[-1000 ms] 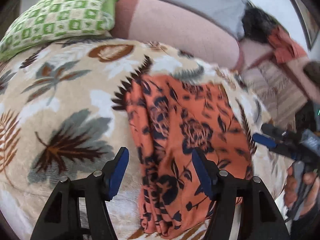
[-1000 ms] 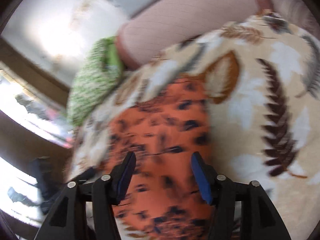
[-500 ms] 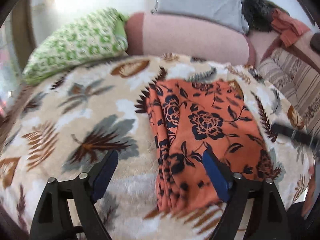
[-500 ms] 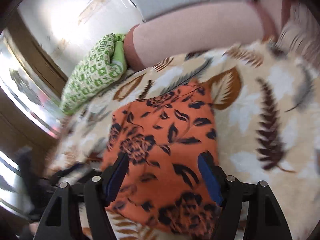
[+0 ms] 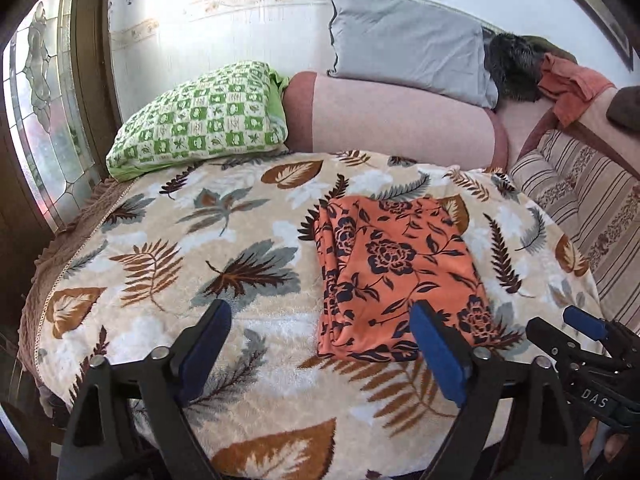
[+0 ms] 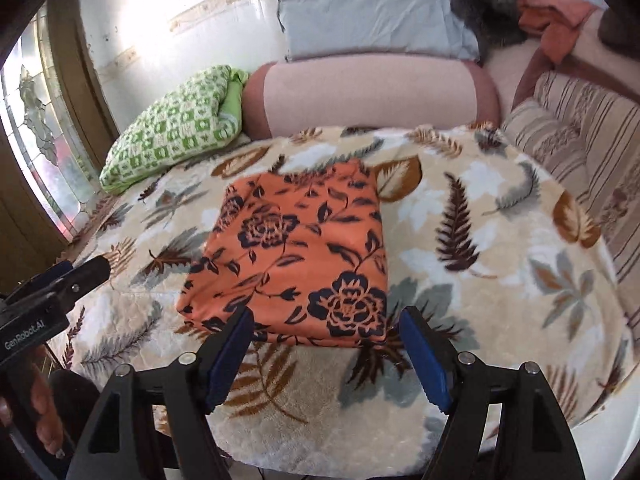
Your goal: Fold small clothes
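Observation:
An orange garment with a dark flower print (image 5: 396,268) (image 6: 296,256) lies folded into a flat rectangle on the leaf-patterned blanket (image 5: 192,240) (image 6: 500,240). My left gripper (image 5: 320,354) hangs above the blanket's near edge, its jaws opening wide, nothing between the blue pads. My right gripper (image 6: 326,354) hovers in front of the garment's near edge, jaws also opening, empty. Each gripper shows in the other's view: the right gripper (image 5: 580,344) at the lower right, the left gripper (image 6: 60,284) at the lower left.
A green checked pillow (image 5: 200,124) lies at the back left beside a pink bolster (image 5: 400,120) with a grey cushion (image 5: 408,44) on it. A striped sofa cushion (image 5: 580,192) borders the right. A window (image 5: 36,120) is at the left.
Both grippers have pulled back and risen away from the folded garment, and their jaws have spread wider. The garment stays flat on the blanket.

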`<action>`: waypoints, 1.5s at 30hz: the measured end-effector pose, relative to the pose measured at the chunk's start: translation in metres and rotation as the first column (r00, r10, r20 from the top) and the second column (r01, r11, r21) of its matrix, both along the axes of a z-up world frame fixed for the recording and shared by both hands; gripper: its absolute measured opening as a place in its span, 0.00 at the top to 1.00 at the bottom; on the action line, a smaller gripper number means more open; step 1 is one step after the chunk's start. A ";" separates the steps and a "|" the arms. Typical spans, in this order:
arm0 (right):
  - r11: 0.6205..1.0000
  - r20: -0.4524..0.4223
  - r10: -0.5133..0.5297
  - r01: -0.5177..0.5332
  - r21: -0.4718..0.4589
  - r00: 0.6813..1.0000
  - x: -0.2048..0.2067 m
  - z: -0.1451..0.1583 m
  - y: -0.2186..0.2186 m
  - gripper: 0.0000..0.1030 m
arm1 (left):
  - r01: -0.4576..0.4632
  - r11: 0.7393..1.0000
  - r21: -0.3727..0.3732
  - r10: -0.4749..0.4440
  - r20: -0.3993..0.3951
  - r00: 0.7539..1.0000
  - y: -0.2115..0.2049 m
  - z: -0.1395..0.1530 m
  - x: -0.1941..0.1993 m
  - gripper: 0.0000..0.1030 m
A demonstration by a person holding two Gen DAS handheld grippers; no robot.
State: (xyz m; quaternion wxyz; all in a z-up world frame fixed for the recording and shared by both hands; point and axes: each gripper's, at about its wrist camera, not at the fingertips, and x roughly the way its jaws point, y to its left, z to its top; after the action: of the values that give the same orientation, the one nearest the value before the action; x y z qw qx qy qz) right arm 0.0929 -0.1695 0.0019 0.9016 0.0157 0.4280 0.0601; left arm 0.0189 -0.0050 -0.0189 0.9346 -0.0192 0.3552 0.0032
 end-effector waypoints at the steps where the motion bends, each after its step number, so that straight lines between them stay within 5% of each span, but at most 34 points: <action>1: 1.000 0.002 0.001 -0.001 -0.009 1.000 0.000 0.003 0.001 0.19 | 0.004 1.000 -0.008 -0.004 0.008 1.000 -0.001 0.004 -0.004 0.10; 45: 0.997 0.037 0.031 -0.029 -0.070 0.999 -0.008 0.023 0.024 0.17 | -0.041 0.999 0.029 0.040 0.046 0.998 -0.004 0.024 -0.022 0.10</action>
State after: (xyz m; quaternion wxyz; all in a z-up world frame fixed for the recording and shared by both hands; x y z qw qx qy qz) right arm 0.0852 -0.1456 0.0253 0.9087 -0.0233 0.4126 0.0591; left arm -0.0036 -0.0093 0.0050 0.9424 -0.0126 0.3331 0.0269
